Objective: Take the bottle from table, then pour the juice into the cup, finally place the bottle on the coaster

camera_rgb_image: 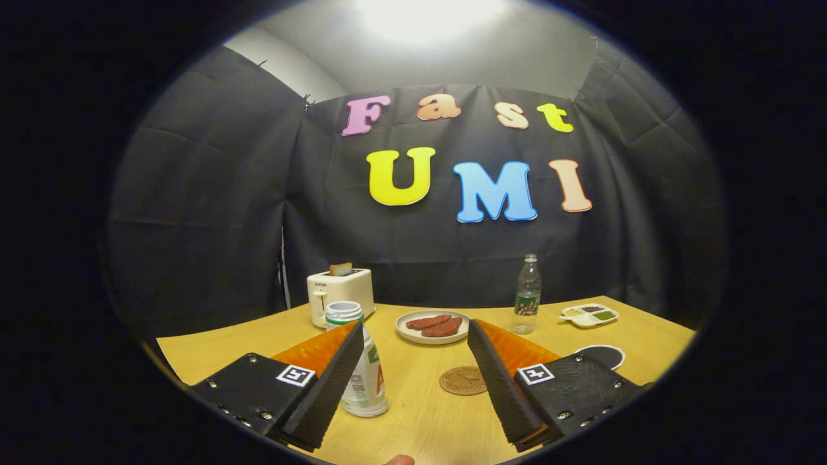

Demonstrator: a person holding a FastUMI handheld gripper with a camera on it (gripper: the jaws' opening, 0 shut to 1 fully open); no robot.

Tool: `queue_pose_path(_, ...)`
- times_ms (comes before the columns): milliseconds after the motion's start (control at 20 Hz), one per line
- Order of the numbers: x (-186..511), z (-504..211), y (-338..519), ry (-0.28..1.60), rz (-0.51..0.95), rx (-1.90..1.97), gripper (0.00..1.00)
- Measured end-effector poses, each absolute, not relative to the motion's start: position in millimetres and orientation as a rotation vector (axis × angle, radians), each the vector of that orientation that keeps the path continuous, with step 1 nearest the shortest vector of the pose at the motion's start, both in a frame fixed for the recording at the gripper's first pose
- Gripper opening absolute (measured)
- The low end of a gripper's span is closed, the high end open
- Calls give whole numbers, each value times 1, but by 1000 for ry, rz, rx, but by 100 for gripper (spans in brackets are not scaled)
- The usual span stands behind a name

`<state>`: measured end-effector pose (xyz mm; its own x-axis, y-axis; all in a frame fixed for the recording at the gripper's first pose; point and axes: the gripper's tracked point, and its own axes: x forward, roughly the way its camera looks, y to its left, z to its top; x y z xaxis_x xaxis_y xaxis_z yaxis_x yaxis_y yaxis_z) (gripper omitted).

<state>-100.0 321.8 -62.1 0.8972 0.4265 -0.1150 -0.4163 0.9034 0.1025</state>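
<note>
Tabletop (420, 413): open-top juice bottle (362, 368) w/ jaws spread, left finger (329, 381) beside it.

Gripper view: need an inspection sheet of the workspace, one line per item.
Surface: wooden table, bare between the fingers.
Job's things: white juice bottle upright, cap off, partly behind the left finger; round coaster ahead between the fingers; dark cup behind the right finger.
Clutter: toaster with toast; plate of sausages; clear water bottle; divided sauce dish.
Grippers: hand-held gripper open, holding nothing.
Cables: nothing seen.
Surroundings: black cloth wall; bright lamp overhead.
</note>
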Motion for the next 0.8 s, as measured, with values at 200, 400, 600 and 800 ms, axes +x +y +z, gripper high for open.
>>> queue_pose_path(200,-93,-91,351,177,483,66,98)
queue_pose_path(400,-90,-115,372,218,503,73,98)
queue_pose_path(600,-86,-122,396,217,544,100,97)
queue_pose_path(800,-76,-140,413,251,553,87,97)
